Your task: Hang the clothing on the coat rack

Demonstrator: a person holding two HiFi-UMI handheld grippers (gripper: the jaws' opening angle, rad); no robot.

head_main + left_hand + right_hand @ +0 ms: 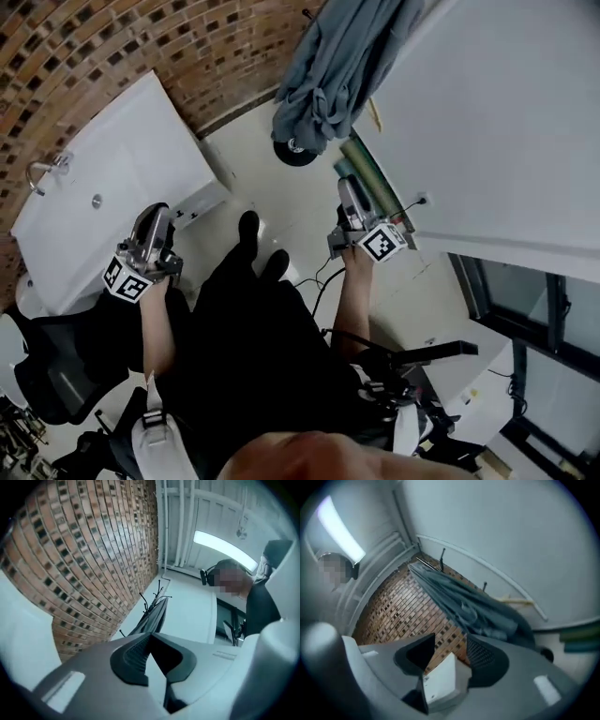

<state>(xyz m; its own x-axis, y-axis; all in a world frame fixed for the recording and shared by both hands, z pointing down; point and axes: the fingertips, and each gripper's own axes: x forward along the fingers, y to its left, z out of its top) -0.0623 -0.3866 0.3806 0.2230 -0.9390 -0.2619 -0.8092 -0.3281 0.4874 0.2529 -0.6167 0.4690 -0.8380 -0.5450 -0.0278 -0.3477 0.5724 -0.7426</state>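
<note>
A grey-blue garment [337, 66] hangs in folds from the coat rack, above the rack's round black base [295, 153]. In the right gripper view the same garment [473, 606] drapes down the rack's pole, with bare hooks [442, 555] above it. My right gripper [349, 189] is below the garment and apart from it; its jaws [450, 644] stand open with nothing between them. My left gripper [155, 217] is far to the left, by the white cabinet, shut and empty [151, 640]. In its view the rack [154, 597] stands far off against the wall.
A white cabinet [103, 178] stands along the brick wall [112, 47] at the left. A white wall panel [497, 112] fills the right, with green rolls [361, 167] at its foot. A black office chair [47, 370] is at lower left, and cables [323, 281] lie on the floor.
</note>
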